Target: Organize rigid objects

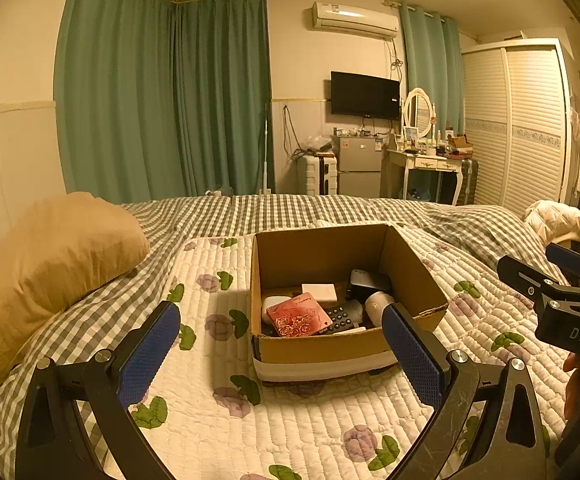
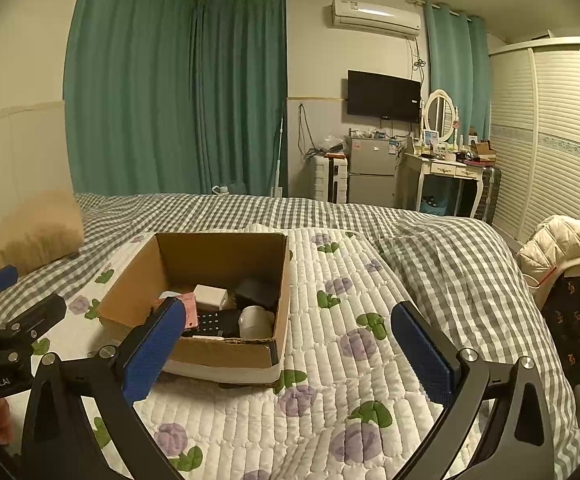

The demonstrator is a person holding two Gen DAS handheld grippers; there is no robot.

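Pillow (image 1: 50,264), tan, is lying at the left on the gingham bedsheet (image 1: 290,208). Left tongs (image 1: 282,354) are hovering spread wide, pinching nothing, framing the cardboard box (image 1: 321,344). Box is sitting open on the floral quilt (image 1: 210,420) in the middle of the bed, holding a red patterned card case (image 1: 298,316), a white square block (image 1: 319,292), a black remote (image 1: 343,316), a dark device (image 1: 369,282) and a white rounded object (image 1: 377,306). Right tongs (image 2: 290,352) are hovering spread wide and empty, just right of the box. White puffer jacket (image 2: 561,244) is lying at the far right.
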